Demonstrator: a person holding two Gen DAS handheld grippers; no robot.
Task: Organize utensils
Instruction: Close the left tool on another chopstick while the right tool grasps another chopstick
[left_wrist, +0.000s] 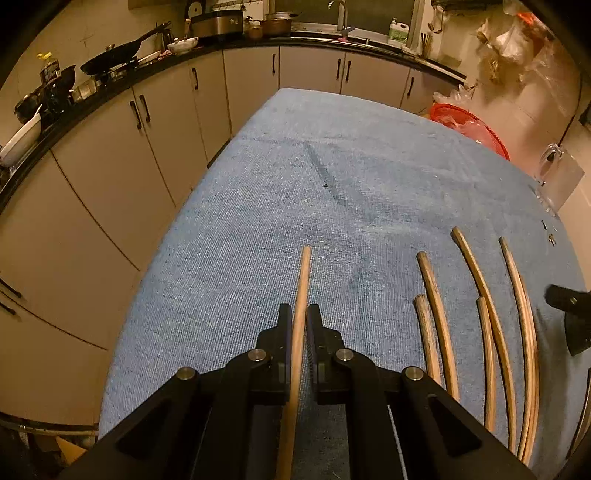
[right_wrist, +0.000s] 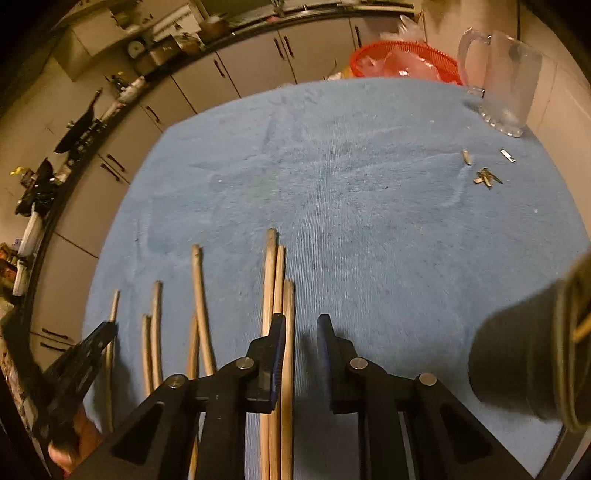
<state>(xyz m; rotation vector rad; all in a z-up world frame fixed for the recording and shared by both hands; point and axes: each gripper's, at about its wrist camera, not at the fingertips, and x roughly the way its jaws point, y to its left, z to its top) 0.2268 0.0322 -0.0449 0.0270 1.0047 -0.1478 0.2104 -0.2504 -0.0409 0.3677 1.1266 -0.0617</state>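
Note:
Several wooden chopsticks lie on a blue cloth (left_wrist: 332, 192). My left gripper (left_wrist: 298, 314) is shut on one chopstick (left_wrist: 302, 280) that points away along the fingers. Other chopsticks (left_wrist: 480, 295) lie to its right in rough pairs. My right gripper (right_wrist: 301, 325) is open, low over the cloth (right_wrist: 369, 206). A chopstick (right_wrist: 288, 332) lies between its jaws beside the left finger; two more chopsticks (right_wrist: 271, 280) lie just left of that finger. The left gripper (right_wrist: 85, 354) shows at the right wrist view's left edge.
A clear glass mug (right_wrist: 506, 81) stands at the cloth's far right corner, with small scraps (right_wrist: 485, 175) near it. A red basket (right_wrist: 402, 61) sits beyond the far edge. A dark cylindrical holder (right_wrist: 535, 354) lies at the right. Kitchen cabinets (left_wrist: 147, 147) and a cluttered counter stand behind.

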